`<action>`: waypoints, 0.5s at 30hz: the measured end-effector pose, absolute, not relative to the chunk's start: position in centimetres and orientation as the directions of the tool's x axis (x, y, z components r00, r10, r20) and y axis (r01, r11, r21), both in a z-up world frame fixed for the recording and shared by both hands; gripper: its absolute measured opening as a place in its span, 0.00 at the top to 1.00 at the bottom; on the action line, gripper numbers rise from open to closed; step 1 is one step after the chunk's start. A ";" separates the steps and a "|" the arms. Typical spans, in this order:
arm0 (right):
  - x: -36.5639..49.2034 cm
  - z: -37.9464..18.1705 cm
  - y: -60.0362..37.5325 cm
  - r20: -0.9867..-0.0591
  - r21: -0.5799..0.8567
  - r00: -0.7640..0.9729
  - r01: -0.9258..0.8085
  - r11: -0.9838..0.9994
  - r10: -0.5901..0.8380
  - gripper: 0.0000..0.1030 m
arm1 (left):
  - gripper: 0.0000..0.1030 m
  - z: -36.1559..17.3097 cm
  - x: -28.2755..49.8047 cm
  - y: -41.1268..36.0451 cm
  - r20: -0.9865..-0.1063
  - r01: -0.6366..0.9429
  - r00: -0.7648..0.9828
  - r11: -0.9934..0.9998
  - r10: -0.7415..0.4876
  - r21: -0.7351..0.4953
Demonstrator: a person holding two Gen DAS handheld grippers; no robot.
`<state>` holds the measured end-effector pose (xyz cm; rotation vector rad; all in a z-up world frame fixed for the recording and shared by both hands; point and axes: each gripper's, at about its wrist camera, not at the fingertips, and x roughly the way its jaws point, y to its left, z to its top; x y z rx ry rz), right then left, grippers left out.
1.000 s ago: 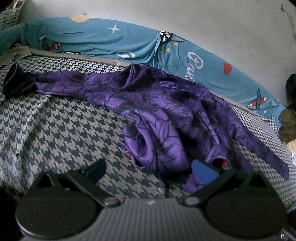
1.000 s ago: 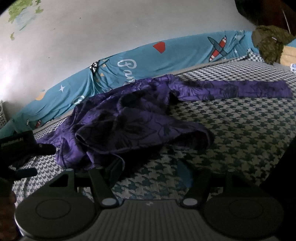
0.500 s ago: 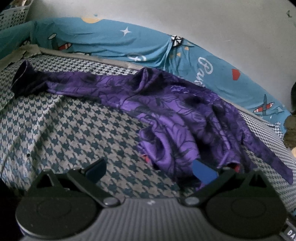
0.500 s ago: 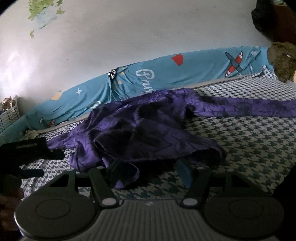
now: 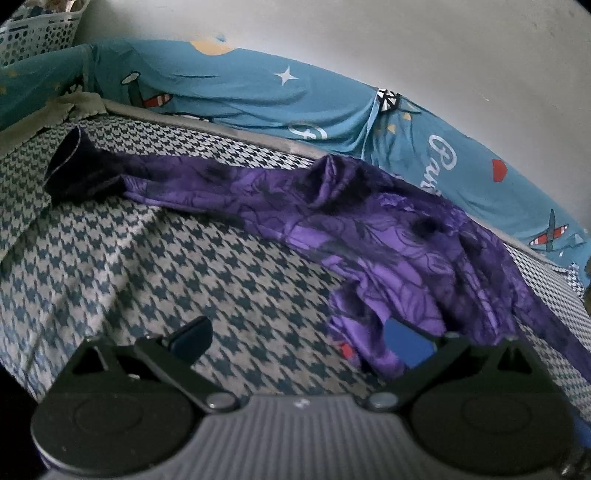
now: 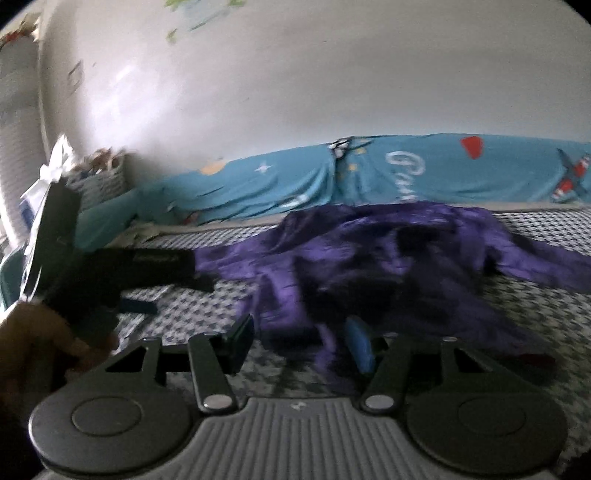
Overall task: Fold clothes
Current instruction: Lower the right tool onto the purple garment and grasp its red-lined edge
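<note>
One purple garment [image 5: 388, 236] crumpled on checked bed [image 5: 166, 266]. Left gripper [image 5: 299, 336] wide, empty. Right gripper [image 6: 299, 343] closing, hem between its jaws, not pinched yet.

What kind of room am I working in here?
Most likely a bedroom: the purple garment lies on a bed with a houndstooth cover, a teal cartoon-print sheet runs along a plain wall, and a white perforated basket sits in the corner.
</note>
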<state>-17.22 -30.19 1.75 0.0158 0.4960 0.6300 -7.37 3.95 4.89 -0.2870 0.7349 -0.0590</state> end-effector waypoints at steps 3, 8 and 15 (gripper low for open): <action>-16.8 1.2 -28.6 -0.454 0.146 0.672 -0.591 0.793 0.585 0.46 | 0.00 5.1 -6.8 4.6 -0.648 -0.047 0.747 0.959 -0.151 -0.278; -15.8 -0.1 -25.8 -0.484 0.094 0.651 -0.626 0.774 0.585 0.46 | 0.00 5.0 -5.8 5.3 -0.636 -0.049 0.759 0.962 -0.138 -0.267; -14.0 -2.4 -22.3 -0.533 -0.017 0.657 -0.639 0.769 0.534 0.46 | 0.00 4.0 -5.5 6.5 -0.627 -0.058 0.767 0.958 -0.137 -0.281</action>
